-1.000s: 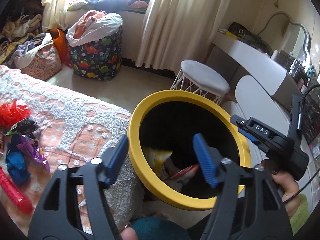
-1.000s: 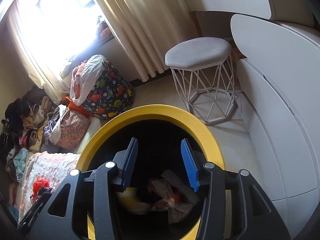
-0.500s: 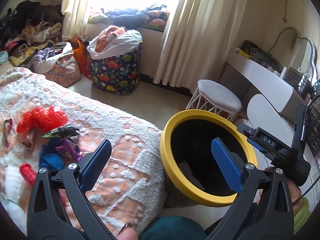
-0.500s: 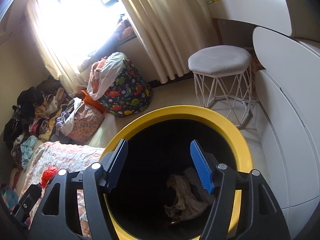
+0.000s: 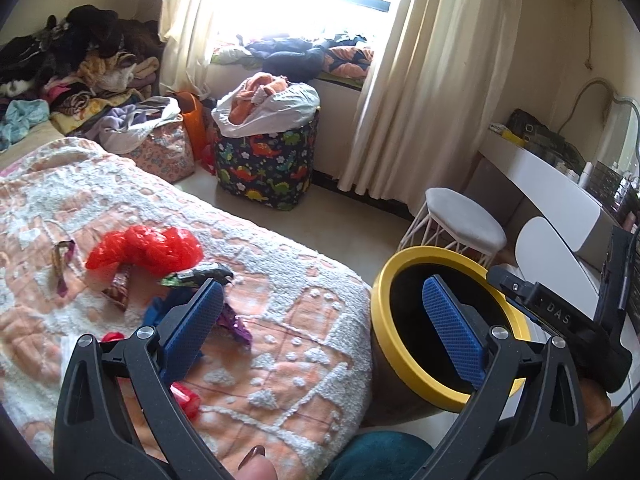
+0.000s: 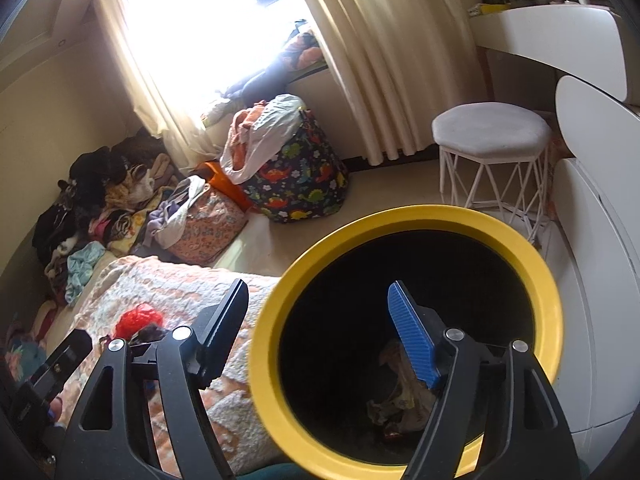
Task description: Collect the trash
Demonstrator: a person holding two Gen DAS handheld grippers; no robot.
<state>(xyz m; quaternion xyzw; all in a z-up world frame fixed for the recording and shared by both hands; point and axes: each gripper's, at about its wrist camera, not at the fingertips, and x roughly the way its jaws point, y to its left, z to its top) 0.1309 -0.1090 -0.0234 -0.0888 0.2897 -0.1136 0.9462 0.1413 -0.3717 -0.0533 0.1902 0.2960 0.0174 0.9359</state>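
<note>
"DAS" is printed on the right gripper (image 5: 556, 312) body. The left gripper (image 5: 320, 320) hangs empty, jaws wide apart, spanning bedspread (image 5: 280, 360) and yellow-rimmed bin (image 5: 404, 276). The right gripper's jaws, also apart and empty, straddle the bin's near rim.

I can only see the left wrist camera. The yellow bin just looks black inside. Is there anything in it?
Observer: Yes. The right wrist view looks down into the yellow bin, and crumpled wrappers lie at the bottom.

Operator: Is the right gripper holding any trash?

Observer: No. The right gripper is open and empty, with one finger over the bin's mouth and the other over the bed.

Operator: My camera shows a red plastic bag on the bed. Can the other camera see it too?

Observer: Yes, the red bag shows there, small, on the blanket left of the bin. The left gripper is open too, its fingers spread between that litter and the bin.
</note>
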